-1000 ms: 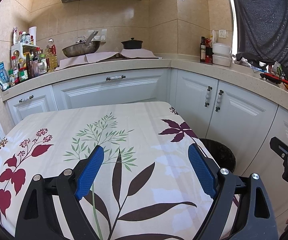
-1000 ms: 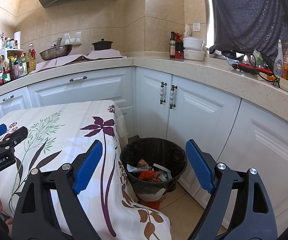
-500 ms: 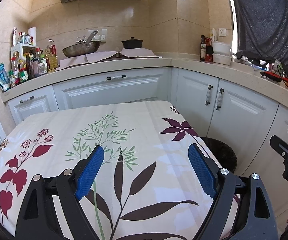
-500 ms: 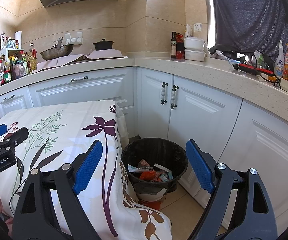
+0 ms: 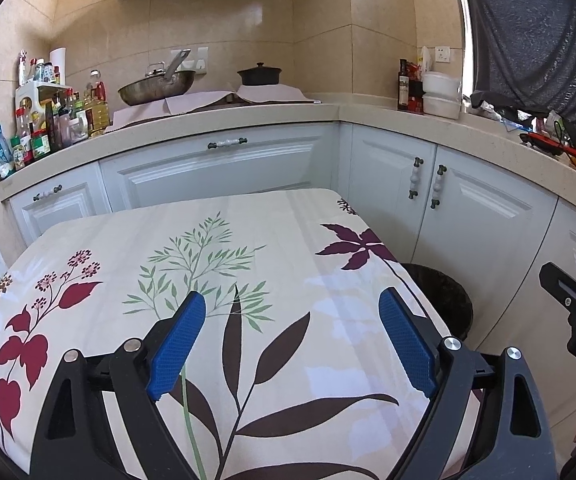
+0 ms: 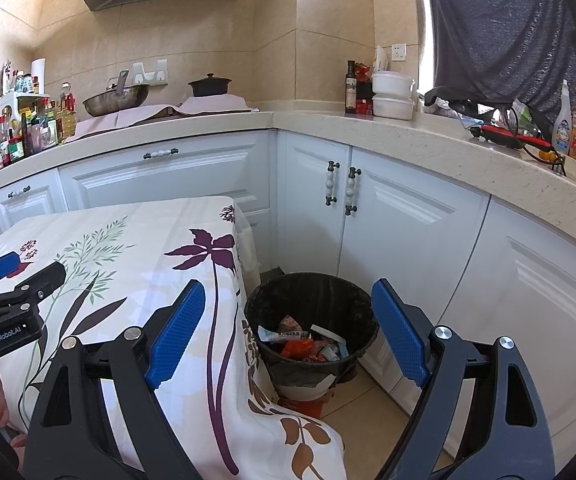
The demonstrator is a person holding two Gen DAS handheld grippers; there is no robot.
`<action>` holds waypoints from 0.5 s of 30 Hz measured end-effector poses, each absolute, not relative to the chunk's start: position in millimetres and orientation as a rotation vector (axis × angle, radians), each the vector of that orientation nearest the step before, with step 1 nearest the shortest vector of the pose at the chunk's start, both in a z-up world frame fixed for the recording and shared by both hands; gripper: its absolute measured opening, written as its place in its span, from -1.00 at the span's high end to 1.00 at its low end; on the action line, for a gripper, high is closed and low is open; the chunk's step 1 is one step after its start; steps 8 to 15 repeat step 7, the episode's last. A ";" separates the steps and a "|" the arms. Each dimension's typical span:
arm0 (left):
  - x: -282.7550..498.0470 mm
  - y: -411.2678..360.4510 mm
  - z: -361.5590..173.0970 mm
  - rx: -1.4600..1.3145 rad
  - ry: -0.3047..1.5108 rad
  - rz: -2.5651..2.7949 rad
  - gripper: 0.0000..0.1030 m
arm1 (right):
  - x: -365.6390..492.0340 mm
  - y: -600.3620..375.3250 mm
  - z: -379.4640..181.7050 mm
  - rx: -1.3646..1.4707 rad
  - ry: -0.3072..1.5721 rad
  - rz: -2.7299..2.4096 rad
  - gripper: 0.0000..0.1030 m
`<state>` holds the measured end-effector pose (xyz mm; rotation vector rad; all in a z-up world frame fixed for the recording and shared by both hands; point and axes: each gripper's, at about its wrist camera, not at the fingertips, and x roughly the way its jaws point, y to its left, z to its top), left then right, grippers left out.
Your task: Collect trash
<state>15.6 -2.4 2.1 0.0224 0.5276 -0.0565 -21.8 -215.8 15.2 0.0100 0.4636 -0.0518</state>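
Kitchen corner: floral-cloth table (image 5: 248,264) bare, unchanged over the last second. Black lined bin (image 6: 312,320), right of table, holds wrappers (image 6: 304,340). Left gripper (image 5: 292,340) and right gripper (image 6: 284,328): jaws wide, empty. Collection looks complete.

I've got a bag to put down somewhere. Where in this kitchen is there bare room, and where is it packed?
Free: the flowered tablecloth, bare from cabinets to bin side, and the counter stretch between the white tubs and the red tool. Crowded: the bottle corner, the stove with wok and black pot. The trash bin already holds wrappers.
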 end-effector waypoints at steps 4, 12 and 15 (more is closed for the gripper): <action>17.7 2.3 2.3 0.013 0.535 -0.041 -0.66 | -20.4 -214.4 13.8 0.009 0.468 -0.046 -0.61; 19.1 5.3 2.1 0.007 0.539 -0.033 -0.66 | -18.6 -210.7 13.1 0.007 0.472 -0.041 -0.61; 19.1 5.3 2.1 0.007 0.539 -0.033 -0.66 | -18.6 -210.7 13.1 0.007 0.472 -0.041 -0.61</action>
